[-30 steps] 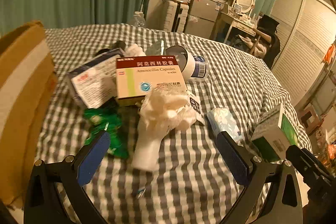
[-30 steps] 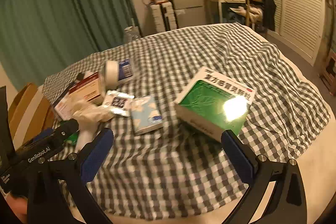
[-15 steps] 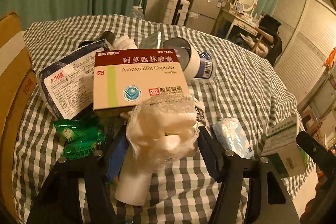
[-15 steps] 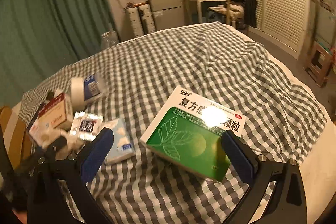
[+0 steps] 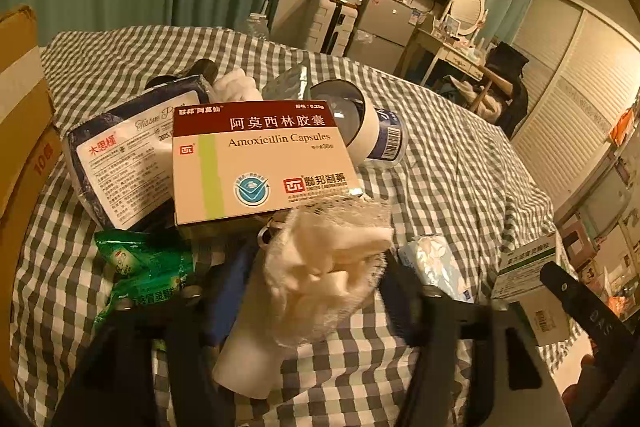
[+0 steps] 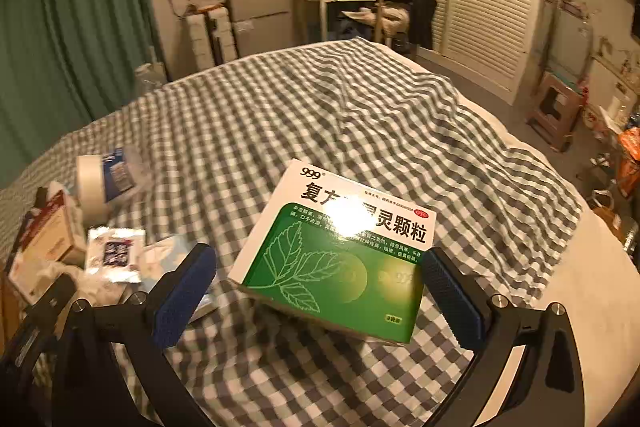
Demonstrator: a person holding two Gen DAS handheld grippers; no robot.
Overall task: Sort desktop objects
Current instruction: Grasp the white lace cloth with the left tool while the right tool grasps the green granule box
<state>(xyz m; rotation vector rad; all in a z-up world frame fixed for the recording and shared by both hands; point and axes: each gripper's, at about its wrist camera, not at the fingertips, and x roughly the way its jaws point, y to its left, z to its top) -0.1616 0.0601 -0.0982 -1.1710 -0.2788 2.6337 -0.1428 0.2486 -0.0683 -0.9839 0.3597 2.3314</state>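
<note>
My left gripper is shut on a crumpled white gauze wad, whose paper tail hangs toward me. Behind it lie an Amoxicillin Capsules box, a dark tissue pack, green sachets and a white jar on its side. My right gripper is open, its pads on either side of a green-and-white 999 medicine box without touching it. That box also shows at the right of the left wrist view.
Everything lies on a grey checked cloth. A cardboard box stands at the left edge. A small tissue packet and a foil sachet lie between the two grippers. The cloth's right edge drops off to the floor.
My left gripper moved forward and closed on the gauze wad. My right gripper moved closer to the green box, which now sits between its open pads.
</note>
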